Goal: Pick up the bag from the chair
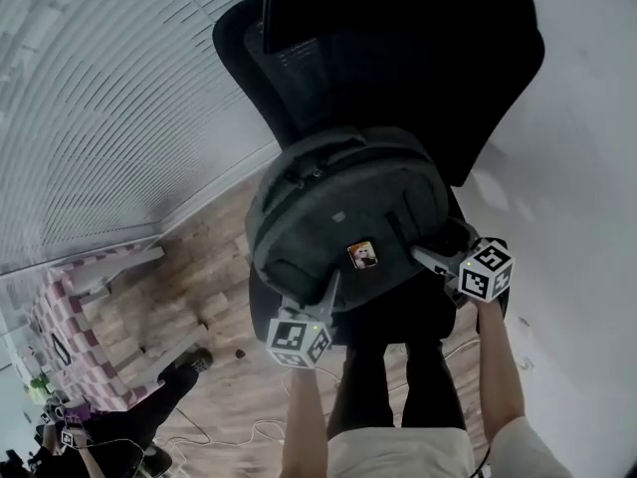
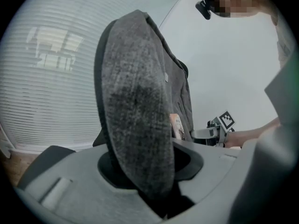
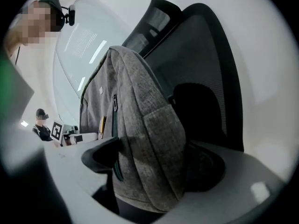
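Hand-held grippers (image 1: pixel 330 289) (image 1: pixel 430 259) tight on bag (image 1: pixel 338 202); backrest (image 3: pixel 212 55) in right gripper view, not left.

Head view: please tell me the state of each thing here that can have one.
bag: upright, held at both sides
left claw: shut on the bag's thin edge
right claw: shut on a wider part of the bag
chair: upright, behind the bag
blinds: lowered
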Action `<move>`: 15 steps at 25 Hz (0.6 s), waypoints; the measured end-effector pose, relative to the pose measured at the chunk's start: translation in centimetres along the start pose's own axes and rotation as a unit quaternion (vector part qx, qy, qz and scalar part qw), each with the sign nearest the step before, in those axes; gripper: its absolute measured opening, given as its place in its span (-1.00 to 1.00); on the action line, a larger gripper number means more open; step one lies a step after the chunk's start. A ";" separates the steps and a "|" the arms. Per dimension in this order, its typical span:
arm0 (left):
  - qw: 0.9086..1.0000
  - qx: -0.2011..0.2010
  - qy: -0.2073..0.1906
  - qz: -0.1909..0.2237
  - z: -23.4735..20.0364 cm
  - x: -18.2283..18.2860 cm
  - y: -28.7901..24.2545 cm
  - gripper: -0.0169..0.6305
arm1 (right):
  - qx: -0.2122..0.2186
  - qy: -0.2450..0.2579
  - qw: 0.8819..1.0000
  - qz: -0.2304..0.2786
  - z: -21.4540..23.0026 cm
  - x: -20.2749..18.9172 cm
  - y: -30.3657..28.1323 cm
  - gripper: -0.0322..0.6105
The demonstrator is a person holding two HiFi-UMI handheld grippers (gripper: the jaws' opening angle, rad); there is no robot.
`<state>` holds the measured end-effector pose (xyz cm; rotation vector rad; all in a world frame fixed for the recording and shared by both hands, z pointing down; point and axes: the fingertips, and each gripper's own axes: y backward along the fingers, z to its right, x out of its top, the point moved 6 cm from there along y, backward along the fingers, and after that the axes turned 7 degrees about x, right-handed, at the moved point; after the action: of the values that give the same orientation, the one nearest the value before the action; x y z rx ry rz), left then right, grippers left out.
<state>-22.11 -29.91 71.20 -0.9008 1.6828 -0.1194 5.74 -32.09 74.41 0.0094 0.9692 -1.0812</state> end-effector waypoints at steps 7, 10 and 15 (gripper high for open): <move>1.000 -0.002 0.000 0.027 3.8 3.8 4.7 -0.47 | -0.019 0.017 0.999 0.018 -5.4 2.7 5.1 0.43; 0.999 -0.004 -0.004 0.035 6.3 5.3 7.6 -0.48 | -0.021 0.021 0.999 0.030 -8.0 3.3 8.2 0.43; 0.998 -0.003 -0.025 0.065 10.6 6.8 12.8 -0.48 | -0.011 0.044 0.998 0.052 -12.2 3.9 13.3 0.43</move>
<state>-19.49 -21.17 55.68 -0.7905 1.6906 -0.0039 8.10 -22.72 58.66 0.0897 1.0488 -0.9803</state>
